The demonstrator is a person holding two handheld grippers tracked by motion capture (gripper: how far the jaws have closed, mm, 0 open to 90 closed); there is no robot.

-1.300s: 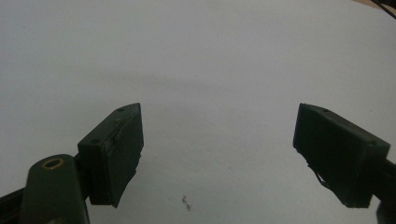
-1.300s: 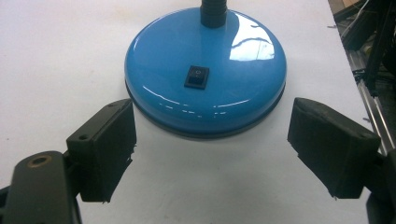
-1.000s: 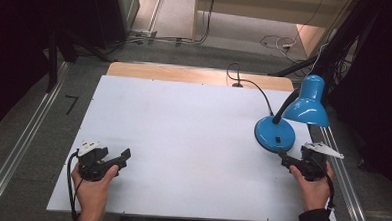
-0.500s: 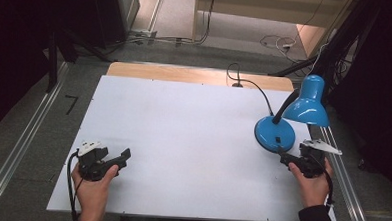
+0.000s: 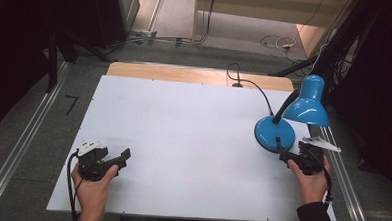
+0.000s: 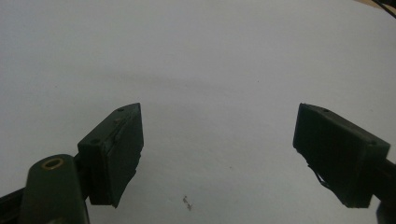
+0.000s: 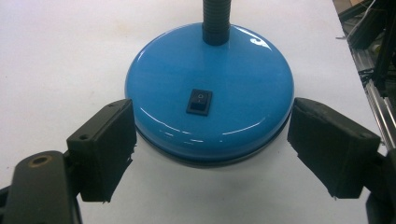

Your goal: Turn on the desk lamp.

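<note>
1. While the left gripper (image 5: 124,157) rests near the table's (image 5: 183,120) near-left corner, its jaws stand wide apart over bare white surface.
2. The blue desk lamp (image 5: 283,127) stands at the right edge, its shade (image 5: 306,108) tilted right.
3. The right gripper (image 7: 210,144), jaws spread, flanks the near rim of the lamp base (image 7: 210,109); a black rocker switch (image 7: 199,101) sits on top.

one blue lamp (image 5: 289,125), one white table (image 5: 183,125), two tools
</note>
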